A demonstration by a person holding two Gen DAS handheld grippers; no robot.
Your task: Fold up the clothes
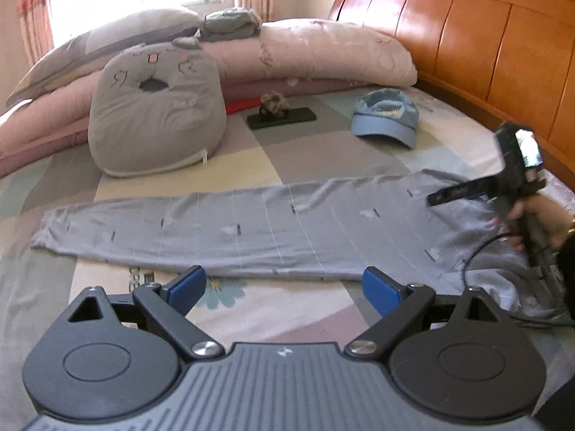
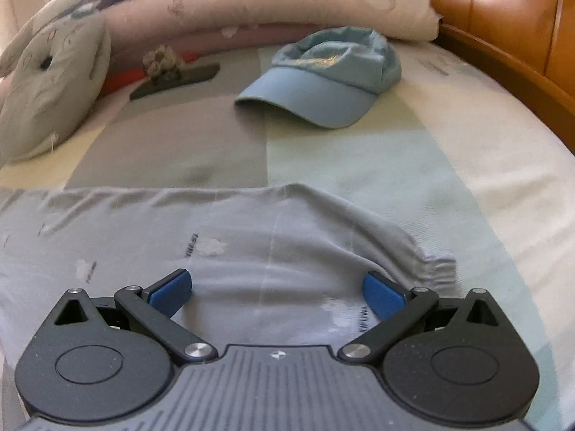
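Note:
Grey patterned trousers lie flat and long across the bed, legs folded onto each other, cuffs at the left and waist at the right. My left gripper hovers open just in front of their near edge, nothing between its blue pads. In the left wrist view a hand holds my right gripper over the waist end. From the right wrist view that gripper stands open above the gathered waistband of the trousers.
A light blue cap lies beyond the trousers. A grey cat cushion, a dark phone with a small scrunchie on it, rolled quilts and a wooden headboard lie farther back. The patchwork sheet covers the bed.

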